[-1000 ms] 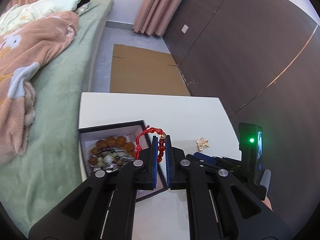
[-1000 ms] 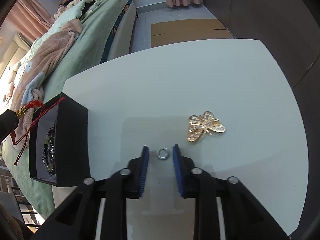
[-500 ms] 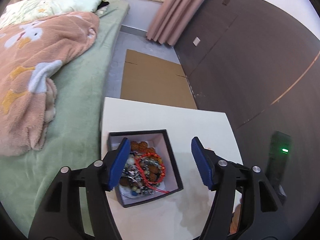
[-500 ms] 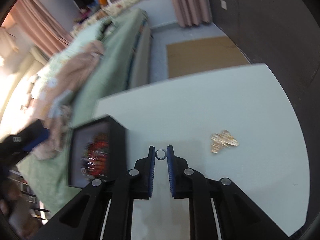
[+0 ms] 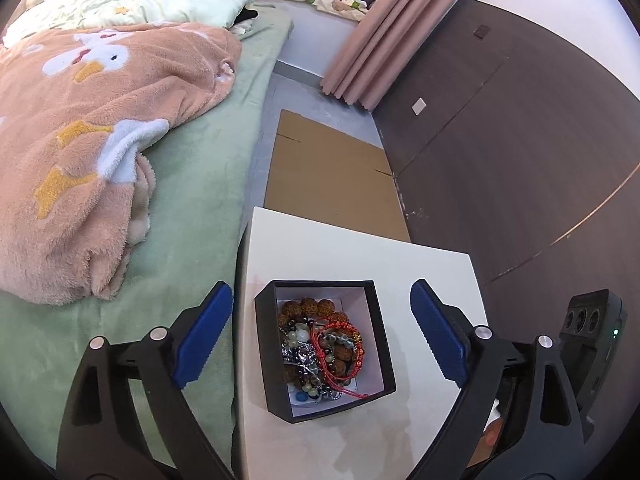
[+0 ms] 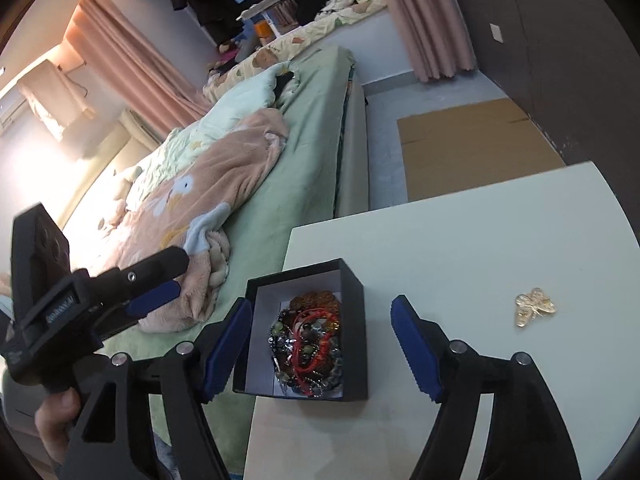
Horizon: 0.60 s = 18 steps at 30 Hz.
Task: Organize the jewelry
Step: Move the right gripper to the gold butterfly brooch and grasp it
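Observation:
A black open box (image 5: 384, 344) stands on the white table (image 5: 360, 248), near the edge by the bed. It holds a heap of jewelry: brown beads (image 5: 316, 306), a red cord bracelet (image 5: 340, 344) and several other strands. My left gripper (image 5: 320, 288) hovers above the box, its jaws opening wide with nothing between them. In the right wrist view my right gripper (image 6: 322, 304) also hangs over the box (image 6: 354, 340), jaws opening and empty. A gold butterfly brooch (image 6: 534, 312) lies on the table to the right. The small silver ring is not visible.
A bed with a green sheet (image 5: 192, 200) and a peach blanket (image 5: 80, 152) runs along the table's left side. Flat cardboard (image 5: 332, 176) lies on the floor beyond. A dark wall (image 5: 520, 140) stands at the right. A hand (image 6: 56, 412) holds the left gripper's body (image 6: 60, 304).
The left gripper let the red bracelet drop into the box and opened wide. The right gripper lifted the silver ring, moved left over the box and opened; the ring is gone from its pads.

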Each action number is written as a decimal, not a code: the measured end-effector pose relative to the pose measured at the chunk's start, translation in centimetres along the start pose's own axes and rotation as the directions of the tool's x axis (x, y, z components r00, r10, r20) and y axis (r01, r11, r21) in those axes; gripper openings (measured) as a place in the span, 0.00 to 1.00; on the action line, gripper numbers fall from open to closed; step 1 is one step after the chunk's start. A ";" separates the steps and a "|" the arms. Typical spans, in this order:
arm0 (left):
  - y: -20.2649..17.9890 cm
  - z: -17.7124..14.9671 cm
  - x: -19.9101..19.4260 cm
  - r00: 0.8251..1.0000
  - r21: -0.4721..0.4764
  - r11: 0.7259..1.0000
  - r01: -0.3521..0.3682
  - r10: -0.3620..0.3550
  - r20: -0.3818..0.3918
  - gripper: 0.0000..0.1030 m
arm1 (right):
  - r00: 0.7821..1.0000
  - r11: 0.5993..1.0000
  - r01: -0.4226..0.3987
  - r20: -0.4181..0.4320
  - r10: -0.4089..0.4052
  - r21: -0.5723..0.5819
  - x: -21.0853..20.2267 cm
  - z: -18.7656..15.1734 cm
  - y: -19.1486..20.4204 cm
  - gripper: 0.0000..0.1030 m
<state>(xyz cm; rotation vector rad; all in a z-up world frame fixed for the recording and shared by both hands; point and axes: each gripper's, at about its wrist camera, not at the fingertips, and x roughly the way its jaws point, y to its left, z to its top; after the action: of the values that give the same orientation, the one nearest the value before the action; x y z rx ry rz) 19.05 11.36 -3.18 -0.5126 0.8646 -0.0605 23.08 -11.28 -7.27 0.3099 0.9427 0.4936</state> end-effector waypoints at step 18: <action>-3.2 -1.4 3.3 0.996 0.094 0.995 -0.032 0.039 -0.076 0.95 | 0.967 0.961 0.255 -0.053 -0.251 0.108 -2.2 0.7 -9.2 0.66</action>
<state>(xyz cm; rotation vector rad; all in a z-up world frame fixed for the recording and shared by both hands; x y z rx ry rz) 20.63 7.19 -4.81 -0.4098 0.9419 -0.0880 25.08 -20.28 -9.59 0.2783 1.0343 0.2116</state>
